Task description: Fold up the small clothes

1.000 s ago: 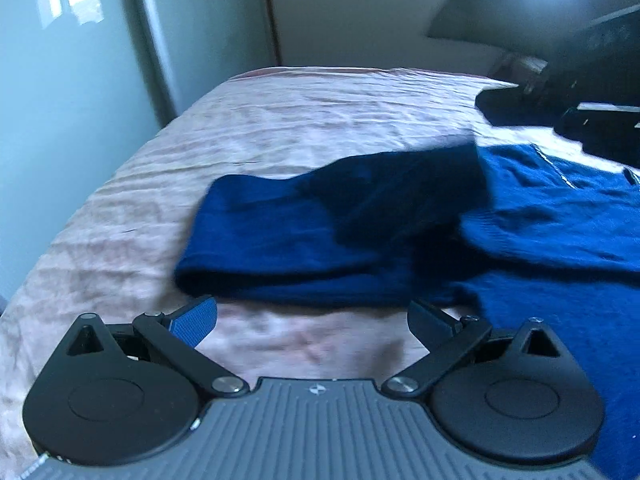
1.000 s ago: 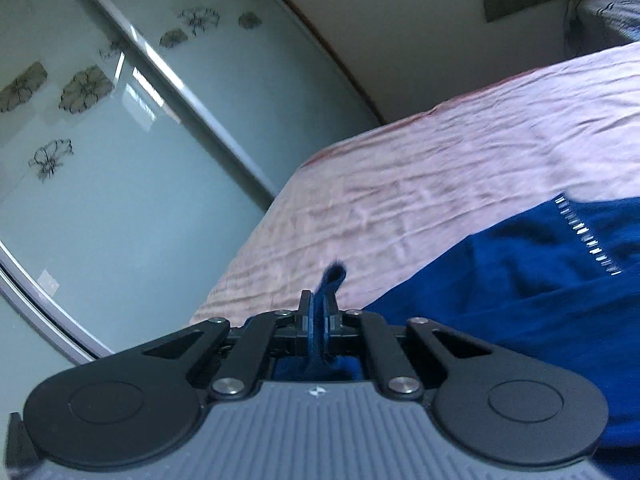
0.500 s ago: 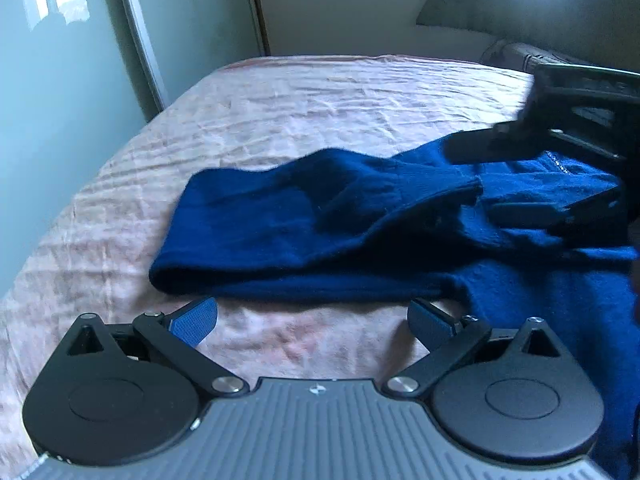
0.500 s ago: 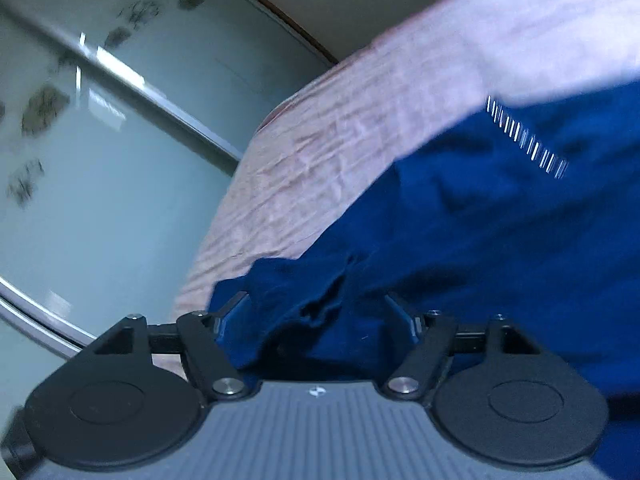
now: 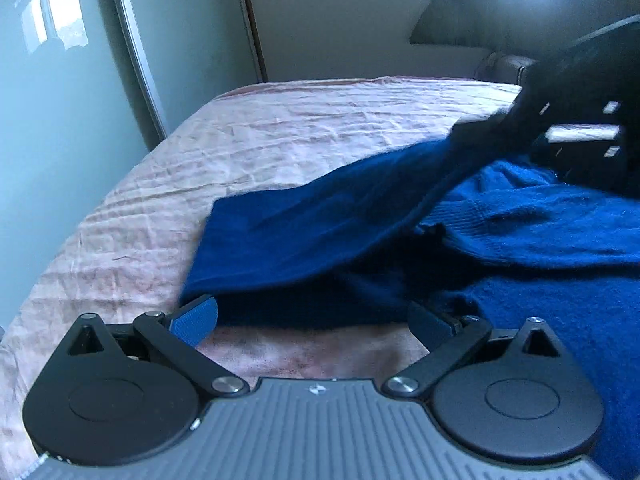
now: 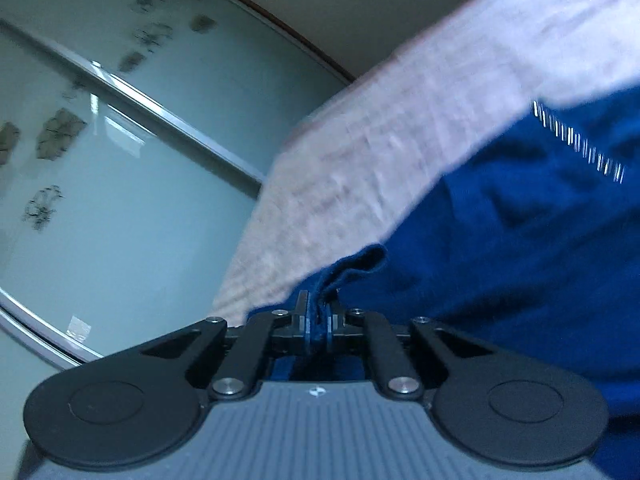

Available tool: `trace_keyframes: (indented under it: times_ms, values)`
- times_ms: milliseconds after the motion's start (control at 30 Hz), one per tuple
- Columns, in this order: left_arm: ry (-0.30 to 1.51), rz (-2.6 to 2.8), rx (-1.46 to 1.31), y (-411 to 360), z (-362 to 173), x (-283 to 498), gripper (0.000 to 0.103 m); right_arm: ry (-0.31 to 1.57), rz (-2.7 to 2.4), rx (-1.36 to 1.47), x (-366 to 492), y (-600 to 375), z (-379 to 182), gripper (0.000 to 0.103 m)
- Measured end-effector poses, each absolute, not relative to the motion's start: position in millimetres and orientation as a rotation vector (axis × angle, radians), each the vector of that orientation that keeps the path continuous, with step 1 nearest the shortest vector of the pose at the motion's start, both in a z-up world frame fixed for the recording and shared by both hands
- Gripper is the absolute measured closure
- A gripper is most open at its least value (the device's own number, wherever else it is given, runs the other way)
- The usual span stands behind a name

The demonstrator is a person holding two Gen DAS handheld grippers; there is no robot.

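— Location of the garment?

— Blue sweater [image 5: 500, 232] spread over the wrinkled pink sheet [image 5: 280, 140] of a bed. One sleeve [image 5: 304, 240] lifted off the sheet, running from about 9 o'clock up toward 2 o'clock in the left wrist view. Body of the sweater filling the 3 to 5 o'clock area. Row of small bright beads [image 6: 580, 148] visible near 2 o'clock in the right wrist view; picture blurred there.

— State of the left claw [image 5: 312, 322]?

— Fingers spread wide apart, nothing between them. Positioned low over the sheet, just short of the near edge of the sleeve. Left blue pad [image 5: 196, 320] close to the sleeve's corner; contact impossible to confirm.

— And the right claw [image 6: 318, 324]?

— Closed together, clamped on a fold of the blue sleeve cloth, with a small tuft poking out above the fingertips at 12 o'clock. Seen from the left wrist view as a dark blurred shape at 2 o'clock, raised above the bed.

— Surroundings?

— Frosted glass wardrobe door [image 6: 120, 200] with flower print at 9 to 11 o'clock. Plain wall [image 5: 340, 20] beyond the bed at 12 o'clock.
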State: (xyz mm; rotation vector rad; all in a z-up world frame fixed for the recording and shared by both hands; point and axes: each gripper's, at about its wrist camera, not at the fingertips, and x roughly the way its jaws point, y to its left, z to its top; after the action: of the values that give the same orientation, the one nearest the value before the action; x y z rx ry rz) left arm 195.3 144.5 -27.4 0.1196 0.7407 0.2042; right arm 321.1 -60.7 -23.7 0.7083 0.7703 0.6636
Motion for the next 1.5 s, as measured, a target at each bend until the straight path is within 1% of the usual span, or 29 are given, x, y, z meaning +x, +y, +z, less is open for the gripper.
trace_keyframes:
  times_ms: [133, 300, 533, 633, 1000, 1500]
  values:
    - [0.741, 0.190, 0.094, 141, -23, 194, 0.000, 0.681, 0.645, 0.640, 313, -88, 7, 0.097]
    - [0.765, 0.155, 0.053, 133, -25, 196, 0.000, 0.629, 0.573, 0.583, 307, -124, 24, 0.097]
    - [0.776, 0.131, 0.068, 117, -27, 200, 0.000, 0.578, 0.466, 0.575, 296, -167, 24, 0.097]
    - [0.770, 0.113, 0.084, 104, -24, 203, 0.000, 0.566, 0.458, 0.627, 291, -181, 19, 0.097]
    - [0.777, 0.059, 0.154, 64, -26, 224, 0.000, 0.532, 0.464, 0.682, 281, -204, 19, 0.096]
    - [0.795, 0.042, 0.192, 41, -30, 229, 0.000, 0.493, 0.352, 0.689, 267, -253, 15, 0.097]
